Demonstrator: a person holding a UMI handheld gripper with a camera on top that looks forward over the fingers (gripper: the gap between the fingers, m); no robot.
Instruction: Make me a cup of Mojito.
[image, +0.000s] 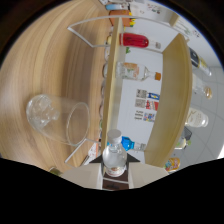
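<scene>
My gripper (114, 167) is shut on a small clear bottle (114, 159) whose white cap (114, 134) points ahead, away from the fingers. The view is rolled on its side, so the wooden tabletop (45, 65) stands like a wall to the left. A clear drinking glass (59, 119) stands on that tabletop, ahead of the fingers and to their left, its mouth facing the bottle's side. Something pale like ice lies at its base. The bottle's cap is clear of the glass rim.
A thin white wire frame (90, 37) outlines an area of the table around the glass. Beyond stand wooden shelves (114, 75) holding a red bottle (134, 40), a clear bottle with an orange cap (136, 71), a printed carton (147, 106) and a blue object (127, 144).
</scene>
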